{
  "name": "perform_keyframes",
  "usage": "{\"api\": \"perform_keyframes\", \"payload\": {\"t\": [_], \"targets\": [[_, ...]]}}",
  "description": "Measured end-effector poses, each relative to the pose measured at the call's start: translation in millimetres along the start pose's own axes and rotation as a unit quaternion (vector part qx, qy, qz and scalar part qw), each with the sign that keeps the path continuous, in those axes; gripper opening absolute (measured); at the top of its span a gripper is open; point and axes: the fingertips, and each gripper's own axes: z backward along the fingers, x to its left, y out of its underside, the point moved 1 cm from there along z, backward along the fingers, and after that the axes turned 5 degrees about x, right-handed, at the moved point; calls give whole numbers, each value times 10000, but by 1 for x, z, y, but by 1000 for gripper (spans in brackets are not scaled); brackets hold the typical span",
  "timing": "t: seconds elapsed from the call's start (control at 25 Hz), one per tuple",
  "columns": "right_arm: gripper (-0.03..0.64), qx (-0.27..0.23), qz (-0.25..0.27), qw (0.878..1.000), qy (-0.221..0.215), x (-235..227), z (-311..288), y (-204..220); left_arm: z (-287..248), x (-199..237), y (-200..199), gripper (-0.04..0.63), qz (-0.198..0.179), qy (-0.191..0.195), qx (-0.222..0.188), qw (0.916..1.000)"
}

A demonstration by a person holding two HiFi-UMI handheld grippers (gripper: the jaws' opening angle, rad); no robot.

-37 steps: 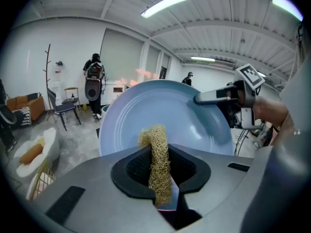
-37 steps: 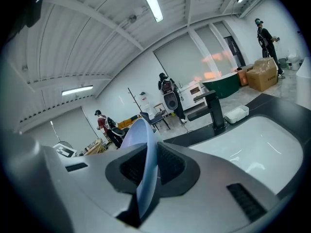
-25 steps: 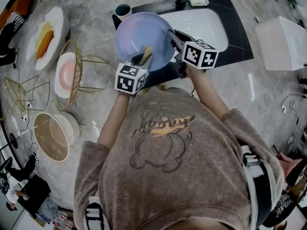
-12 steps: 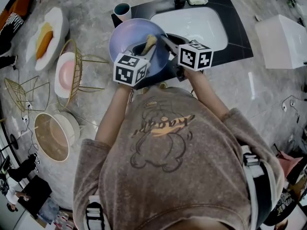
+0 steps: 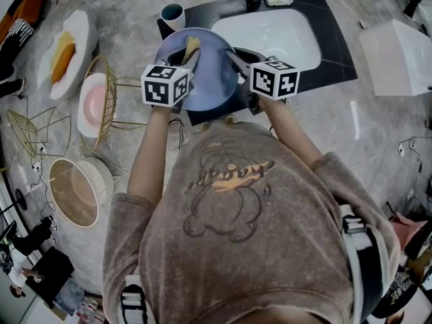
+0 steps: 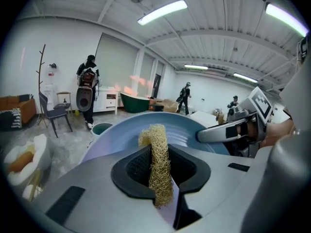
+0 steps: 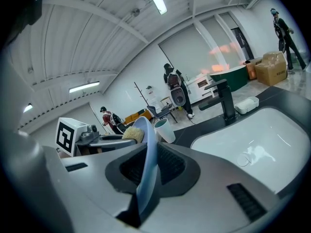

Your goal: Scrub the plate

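Two claws share one plate at the upper centre of the head view. At left, the left claw (image 6: 160, 171) is clamped on a loofah scrubber (image 6: 156, 140), a strip of coarse yellow fibre standing upright between its pads. The strip's free end lies against the upper left rim of the pale blue plate (image 5: 212, 79). The plate is held tilted, clear of the dark tabletop (image 5: 334, 59), just left of the white sink (image 5: 277, 36). At right, the right claw (image 7: 146, 174) is closed on the plate's right rim, and the right gripper view shows that rim edge-on between its pads.

Handling, as judged: the plate is rigid, glazed and breakable, and likely slippery if wet. The rim is its only practical hold, and a one-sided grip leaves it free to pivot under scrubbing pressure. The scrubber is light, soft and springy and should flatten against the plate.

Not resolved: the marker cubes cover the plate's near edge, its underside is out of sight, and no view shows water, soap or soil on it.
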Motion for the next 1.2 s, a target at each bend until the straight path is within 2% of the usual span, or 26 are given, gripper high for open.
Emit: {"api": "perform_keyframes", "payload": {"t": [0.24,0.48,0.8,1.2], "targets": [[44,-58,-93,9999,80,-5,4,-1,9,29,16,81,245,-319,131,9991],[45,-110,-153,9996,190,-10,8,-2,14,23,39,81,471,-365,219,9980],[49,-83,-389,9989,234,-16,5,2,3,-15,59,81,611,-4,326,9976],[49,293,-173,9993,176,-4,-8,32,-11,-48,49,81,636,592,286,9958]]}}
